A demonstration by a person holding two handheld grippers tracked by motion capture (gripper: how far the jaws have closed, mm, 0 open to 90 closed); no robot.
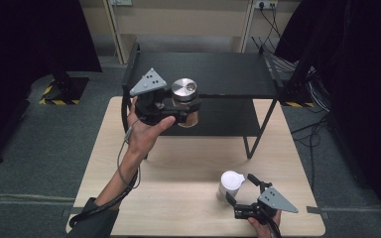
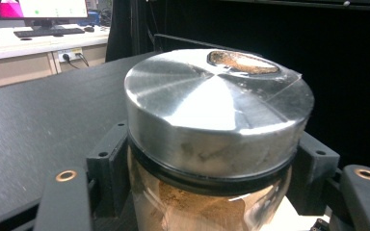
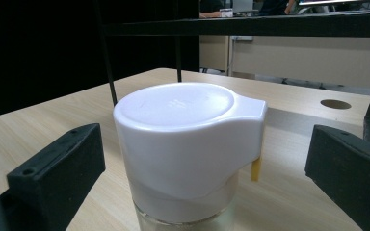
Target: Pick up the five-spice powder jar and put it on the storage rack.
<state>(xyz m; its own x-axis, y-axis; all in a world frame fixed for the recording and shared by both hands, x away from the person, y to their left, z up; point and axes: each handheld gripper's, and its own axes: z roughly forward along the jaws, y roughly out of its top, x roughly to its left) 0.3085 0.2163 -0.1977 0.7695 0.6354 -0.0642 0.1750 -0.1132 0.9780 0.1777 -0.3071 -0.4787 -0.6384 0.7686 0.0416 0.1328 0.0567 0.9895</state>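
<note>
A glass jar with a silver metal lid (image 1: 184, 89), brown powder inside, is clamped between the jaws of the left gripper (image 1: 178, 110) and held in the air at the front edge of the black shelf (image 1: 228, 74), the forearm angling up from the lower left. The right gripper (image 1: 238, 191) rests low on the light wooden table (image 1: 178, 168), jaws spread wide on either side of a white-capped jar (image 1: 229, 184) standing there. Grey carpet (image 1: 39, 148) surrounds the table.

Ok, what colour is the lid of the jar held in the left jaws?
Silver brushed metal lid; clearest in the left gripper view.
</note>
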